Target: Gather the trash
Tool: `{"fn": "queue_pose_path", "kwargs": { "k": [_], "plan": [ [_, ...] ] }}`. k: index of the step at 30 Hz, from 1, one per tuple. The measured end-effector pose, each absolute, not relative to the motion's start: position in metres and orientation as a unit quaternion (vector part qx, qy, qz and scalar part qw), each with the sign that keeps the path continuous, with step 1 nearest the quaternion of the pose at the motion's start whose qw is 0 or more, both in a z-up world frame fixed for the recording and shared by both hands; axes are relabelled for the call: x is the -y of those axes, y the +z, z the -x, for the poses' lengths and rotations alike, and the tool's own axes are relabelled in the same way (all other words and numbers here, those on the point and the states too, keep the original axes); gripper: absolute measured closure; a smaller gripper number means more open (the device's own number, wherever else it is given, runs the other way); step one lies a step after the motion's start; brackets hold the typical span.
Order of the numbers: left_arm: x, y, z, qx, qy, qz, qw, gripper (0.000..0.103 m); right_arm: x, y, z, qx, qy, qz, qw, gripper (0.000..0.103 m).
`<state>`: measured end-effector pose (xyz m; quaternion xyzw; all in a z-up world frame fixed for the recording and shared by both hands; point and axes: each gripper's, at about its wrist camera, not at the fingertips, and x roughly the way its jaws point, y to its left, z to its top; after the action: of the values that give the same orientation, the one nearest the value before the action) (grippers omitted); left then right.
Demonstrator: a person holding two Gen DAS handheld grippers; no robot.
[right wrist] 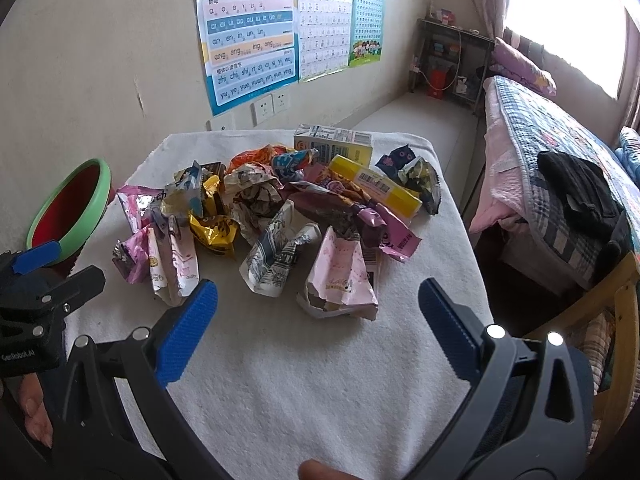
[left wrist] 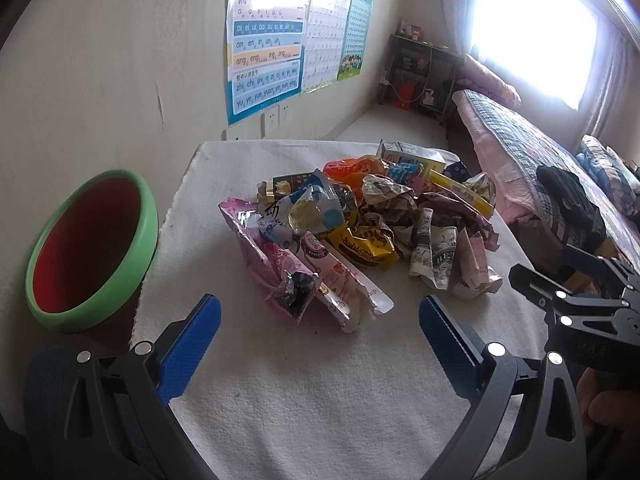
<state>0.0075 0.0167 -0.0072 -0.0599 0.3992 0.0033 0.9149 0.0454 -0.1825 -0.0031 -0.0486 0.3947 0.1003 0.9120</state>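
A heap of crumpled snack wrappers (left wrist: 360,220) lies on a white-clothed table (left wrist: 304,392); it also shows in the right wrist view (right wrist: 280,216), with a yellow box (right wrist: 376,188) and a carton (right wrist: 332,142) at the back. A red bin with a green rim (left wrist: 92,244) stands left of the table, also in the right wrist view (right wrist: 68,208). My left gripper (left wrist: 320,340) is open and empty, just short of a pink wrapper (left wrist: 320,280). My right gripper (right wrist: 318,324) is open and empty, near a pink packet (right wrist: 340,276).
A wall with posters (left wrist: 264,40) and sockets runs behind the table. A bed with a plaid quilt (right wrist: 560,168) and dark clothing stands to the right. A dark shelf (right wrist: 452,60) is at the far end. A wooden chair frame (right wrist: 616,300) is at the right.
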Motion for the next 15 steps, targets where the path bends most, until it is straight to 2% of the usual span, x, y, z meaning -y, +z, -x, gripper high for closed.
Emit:
{"fn": "queue_pose_path", "kwargs": {
  "k": [11, 15],
  "plan": [
    [-0.03, -0.014, -0.048, -0.448, 0.026, 0.087, 0.889, 0.009, 0.189, -0.012, -0.077, -0.428, 0.097, 0.034, 0.898, 0.005],
    [-0.034, -0.022, -0.062, -0.464, 0.029, 0.088, 0.881, 0.016, 0.195, -0.024, -0.095, -0.45, 0.09, 0.028, 0.888, 0.012]
  ]
}}
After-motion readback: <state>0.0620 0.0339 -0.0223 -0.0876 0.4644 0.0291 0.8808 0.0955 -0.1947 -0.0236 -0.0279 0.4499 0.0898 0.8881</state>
